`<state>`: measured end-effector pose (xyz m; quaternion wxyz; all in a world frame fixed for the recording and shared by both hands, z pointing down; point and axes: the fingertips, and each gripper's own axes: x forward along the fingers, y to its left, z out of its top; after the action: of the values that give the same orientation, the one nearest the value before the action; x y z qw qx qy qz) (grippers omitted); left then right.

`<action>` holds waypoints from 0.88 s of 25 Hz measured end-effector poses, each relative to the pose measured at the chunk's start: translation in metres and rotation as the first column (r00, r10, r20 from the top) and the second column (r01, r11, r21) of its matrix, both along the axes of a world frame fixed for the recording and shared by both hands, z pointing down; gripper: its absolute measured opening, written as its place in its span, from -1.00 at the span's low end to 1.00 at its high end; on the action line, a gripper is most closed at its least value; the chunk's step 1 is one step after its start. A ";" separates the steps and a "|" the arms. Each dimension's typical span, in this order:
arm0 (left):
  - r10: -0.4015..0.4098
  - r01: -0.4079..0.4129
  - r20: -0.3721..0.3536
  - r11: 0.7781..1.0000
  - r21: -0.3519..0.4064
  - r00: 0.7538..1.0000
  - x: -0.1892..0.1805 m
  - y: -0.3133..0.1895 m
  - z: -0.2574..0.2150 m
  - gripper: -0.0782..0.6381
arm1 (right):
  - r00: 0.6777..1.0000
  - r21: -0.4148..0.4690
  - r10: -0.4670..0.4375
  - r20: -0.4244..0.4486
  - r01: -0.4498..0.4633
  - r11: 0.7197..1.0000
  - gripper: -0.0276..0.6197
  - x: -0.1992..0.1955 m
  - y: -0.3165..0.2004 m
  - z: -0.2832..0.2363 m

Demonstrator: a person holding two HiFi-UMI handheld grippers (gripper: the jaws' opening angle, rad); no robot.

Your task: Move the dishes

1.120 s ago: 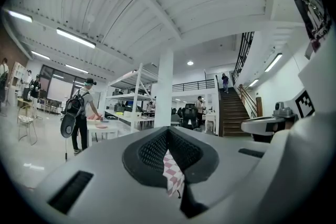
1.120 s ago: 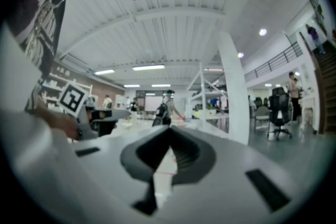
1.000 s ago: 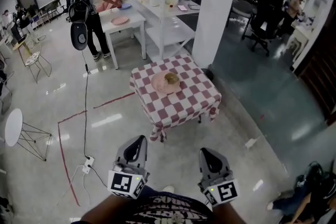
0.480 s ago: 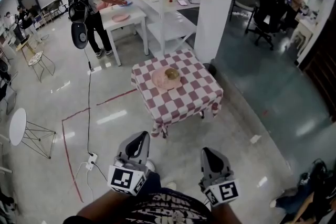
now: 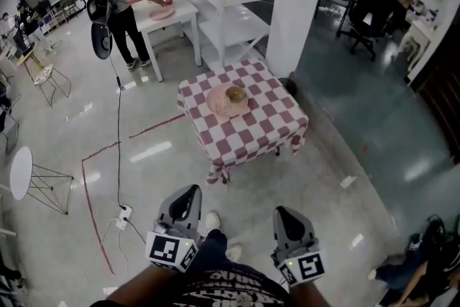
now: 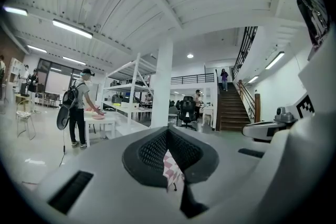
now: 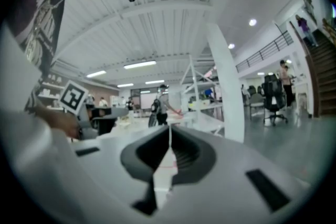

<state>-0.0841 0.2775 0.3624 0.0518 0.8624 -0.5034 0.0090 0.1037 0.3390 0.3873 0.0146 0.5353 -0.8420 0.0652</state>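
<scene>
A pink plate (image 5: 226,103) with a small brownish dish (image 5: 234,93) on it rests on a small table with a red-and-white checked cloth (image 5: 248,127), some way ahead of me across the floor. My left gripper (image 5: 188,195) and right gripper (image 5: 286,215) are held near my body at the bottom of the head view, far from the table. Both are shut and hold nothing. Through the left gripper's (image 6: 167,131) jaw slit a strip of the checked cloth (image 6: 171,170) shows. The right gripper (image 7: 169,129) points level into the room.
A white pillar (image 5: 298,7) stands behind the table, with white shelving (image 5: 223,3) to its left. A person with a backpack (image 5: 111,0) stands at a white table (image 5: 169,18) holding more dishes. A cable and power strip (image 5: 122,216) lie on the floor at left, beside red tape lines (image 5: 90,212).
The view has shifted a little closer to the checked table and both grippers have sunk slightly. My foot now shows between them. The person at the far table has moved along it.
</scene>
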 end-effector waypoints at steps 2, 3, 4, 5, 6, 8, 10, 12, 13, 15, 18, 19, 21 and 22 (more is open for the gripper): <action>0.000 0.000 0.000 1.000 -0.012 1.000 -0.003 -0.005 0.006 -0.70 | 1.000 -0.024 -0.014 -0.007 0.014 1.000 -0.81 -0.007 -0.004 0.007; -0.001 0.001 0.000 1.000 -0.018 1.000 -0.004 -0.008 0.009 -0.70 | 1.000 -0.035 -0.020 -0.008 0.019 0.999 -0.81 -0.010 -0.007 0.010; -0.003 0.003 -0.002 1.000 -0.025 1.000 -0.006 -0.011 0.011 -0.70 | 1.000 -0.046 -0.024 -0.009 0.024 0.999 -0.81 -0.013 -0.010 0.013; -0.006 0.006 -0.004 0.999 -0.032 1.000 -0.008 -0.015 0.013 -0.70 | 1.000 -0.055 -0.028 -0.011 0.027 0.998 -0.81 -0.016 -0.014 0.015; -0.010 0.009 -0.006 0.999 -0.038 1.000 -0.011 -0.020 0.015 -0.70 | 0.999 -0.062 -0.032 -0.017 0.031 0.998 -0.81 -0.019 -0.017 0.018; -0.014 0.013 -0.010 0.999 -0.043 1.000 -0.016 -0.031 0.018 -0.70 | 0.999 -0.072 -0.038 -0.029 0.036 0.997 -0.81 -0.023 -0.026 0.022; -0.012 0.011 -0.012 0.999 -0.042 1.000 -0.019 -0.044 0.018 -0.70 | 0.999 -0.071 -0.038 -0.029 0.036 0.997 -0.81 -0.026 -0.041 0.022; -0.009 0.009 -0.012 0.999 -0.033 1.000 -0.023 -0.057 0.015 -0.70 | 0.999 -0.067 -0.036 -0.020 0.035 0.997 -0.81 -0.029 -0.058 0.018; -0.009 0.009 -0.013 1.000 -0.027 1.000 -0.026 -0.065 0.012 -0.70 | 0.999 -0.063 -0.036 -0.016 0.035 0.997 -0.81 -0.032 -0.067 0.015; -0.009 0.009 -0.018 1.000 -0.015 1.000 -0.031 -0.081 0.005 -0.70 | 0.999 -0.045 -0.042 -0.024 0.041 0.998 -0.81 -0.039 -0.084 0.008; -0.004 0.004 -0.032 1.000 0.001 0.999 -0.037 -0.108 -0.003 -0.70 | 0.998 -0.023 -0.052 -0.040 0.051 0.998 -0.81 -0.048 -0.109 -0.002; -0.001 0.001 -0.037 1.000 0.009 0.999 -0.038 -0.117 -0.006 -0.70 | 0.998 -0.021 -0.052 -0.041 0.051 0.998 -0.81 -0.051 -0.117 -0.004; 0.006 -0.004 -0.048 1.000 0.026 0.999 -0.042 -0.133 -0.012 -0.70 | 0.998 -0.018 -0.048 -0.045 0.047 0.999 -0.81 -0.057 -0.131 -0.009; 0.009 -0.007 -0.055 0.999 0.034 0.998 -0.045 -0.140 -0.015 -0.70 | 0.998 -0.015 -0.046 -0.051 0.046 0.999 -0.81 -0.061 -0.137 -0.011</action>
<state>-0.1289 0.1377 0.3469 0.0513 0.8651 -0.4984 -0.0230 0.0431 0.2023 0.3760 0.0412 0.5172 -0.8530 0.0569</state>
